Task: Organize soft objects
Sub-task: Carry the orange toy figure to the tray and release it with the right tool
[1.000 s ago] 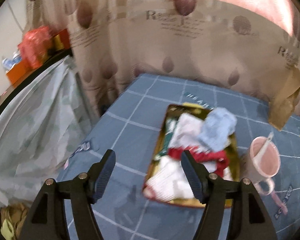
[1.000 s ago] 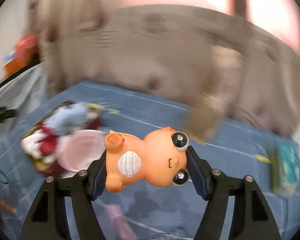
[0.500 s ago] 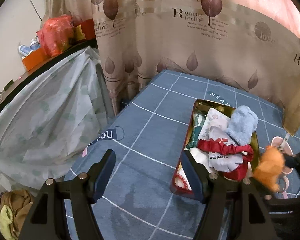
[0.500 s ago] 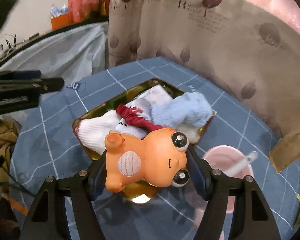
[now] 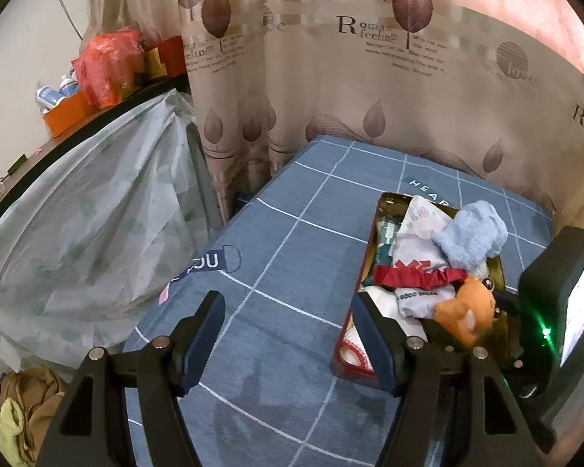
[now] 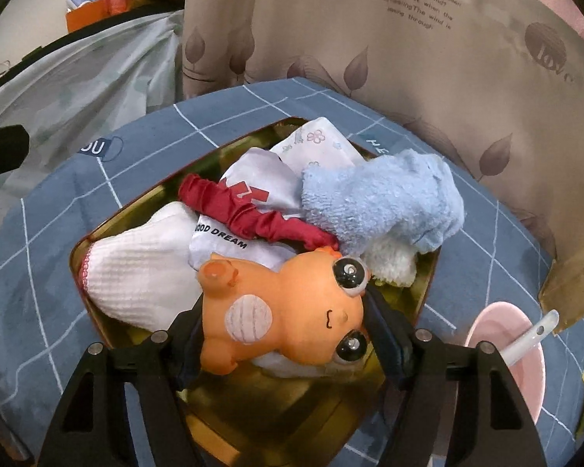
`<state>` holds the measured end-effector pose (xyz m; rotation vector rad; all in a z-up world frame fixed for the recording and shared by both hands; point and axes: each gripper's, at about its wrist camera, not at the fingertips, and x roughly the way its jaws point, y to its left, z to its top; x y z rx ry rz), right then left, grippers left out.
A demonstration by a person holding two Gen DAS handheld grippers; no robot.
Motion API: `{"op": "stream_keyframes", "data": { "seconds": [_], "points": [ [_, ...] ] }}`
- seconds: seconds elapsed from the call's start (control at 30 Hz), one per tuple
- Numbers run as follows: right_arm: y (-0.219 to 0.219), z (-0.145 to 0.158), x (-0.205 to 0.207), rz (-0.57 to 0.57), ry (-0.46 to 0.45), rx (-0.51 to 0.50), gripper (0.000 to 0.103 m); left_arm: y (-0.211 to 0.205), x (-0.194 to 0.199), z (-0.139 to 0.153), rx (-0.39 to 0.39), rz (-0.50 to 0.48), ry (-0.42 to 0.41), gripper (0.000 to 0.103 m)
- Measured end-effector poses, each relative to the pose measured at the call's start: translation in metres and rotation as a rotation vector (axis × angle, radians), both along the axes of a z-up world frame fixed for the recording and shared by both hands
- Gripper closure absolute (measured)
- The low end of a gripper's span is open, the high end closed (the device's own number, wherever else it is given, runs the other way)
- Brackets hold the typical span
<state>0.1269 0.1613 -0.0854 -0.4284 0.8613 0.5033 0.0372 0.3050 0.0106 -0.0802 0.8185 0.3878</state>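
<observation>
Right tool point(image 6: 288, 334): widening around orange toy point(image 6: 284, 311), low over gold tray point(image 6: 109, 225) of cloths.
Left tool point(image 5: 288, 334): apart, empty.

1. The left tongs point(image 5: 288, 334) are matte black plastic, with two angular arms that widen toward the camera.
2. Each left finger point(image 5: 203, 332) carries a dark navy pad on its inner face.
3. Round silver screws sit at the joints behind the pads.
4. The right tongs point(image 6: 288, 334) share that build.
5. From the left wrist view, the right unit shows a boxy black housing, a green light and a lit screen.
</observation>
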Motion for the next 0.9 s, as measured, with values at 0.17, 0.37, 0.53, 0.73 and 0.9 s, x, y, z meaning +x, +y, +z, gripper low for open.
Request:
{"op": "stream_keyframes", "data": {
  "seconds": [0.17,0.37,0.53,0.73,0.9],
  "points": [
    [-0.002,0.006,-0.005,-0.001,-0.005,0.008,0.023,-0.005,-0.001,0.000,-0.005,-0.015,-0.004,0.033],
    [-0.014,0.034,-0.019,-0.002,-0.030,0.067,0.006,-0.014,-0.001,0.003,-0.006,-0.041,-0.015,0.033],
    [-0.033,0.053,-0.035,-0.056,-0.022,0.130,0.004,-0.023,-0.002,0.003,-0.004,-0.060,-0.015,0.033],
    [-0.056,0.060,-0.048,-0.142,-0.018,0.156,0.004,-0.037,-0.003,0.005,-0.001,-0.092,-0.020,0.033],
    [-0.069,0.058,-0.052,-0.174,0.006,0.167,0.004,-0.046,-0.004,0.006,0.005,-0.113,-0.020,0.033]
  ]
}}
